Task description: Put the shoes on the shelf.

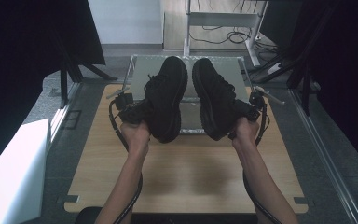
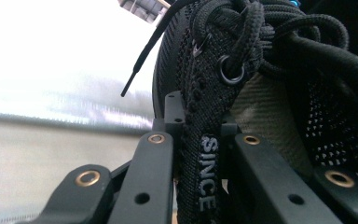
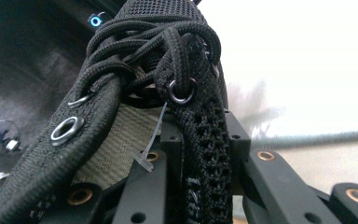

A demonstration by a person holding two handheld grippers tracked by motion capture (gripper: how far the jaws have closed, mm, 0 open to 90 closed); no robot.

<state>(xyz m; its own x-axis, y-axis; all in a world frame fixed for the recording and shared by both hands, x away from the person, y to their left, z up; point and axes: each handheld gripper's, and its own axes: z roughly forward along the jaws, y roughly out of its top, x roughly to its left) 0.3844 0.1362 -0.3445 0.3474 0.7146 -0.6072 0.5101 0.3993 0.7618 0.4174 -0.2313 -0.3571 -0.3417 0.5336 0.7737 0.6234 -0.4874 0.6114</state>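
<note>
**Figure: A pair of black shoes held aloft, one in each hand-held gripper**

Left to right in the high view. The left hand-held gripper point(image 1: 137, 112) holds the left shoe point(image 1: 168, 98) clear of the worktop point(image 1: 191, 172), above the half toward the far edge. In the left gripper view the jaws stand nearly closed, pinching the knit collar edge point(image 2: 205, 172) that bears a woven "SINCE" tab, with the lace eyelet point(image 2: 230, 74) just beyond the jaw tips. The right shoe point(image 1: 212, 98) hangs close beside the left one, sole facing sole with a narrow gap between them; it is gripped in the same fashion by the right hand-held gripper point(image 1: 244, 111), whose jaws in the right gripper view are nearly closed on the perforated collar strip point(image 3: 205, 154) beneath the knotted laces point(image 3: 158, 46).

Each shoe's long axis runs away from its gripper toward the far edge, toe foremost and raised, heel end nearest the hand. A reflective tray point(image 1: 142, 70) lies on the worktop beyond and beneath the toes, equally near to both hands; any set-down there would probably call for tipping the soles downward first.
</note>
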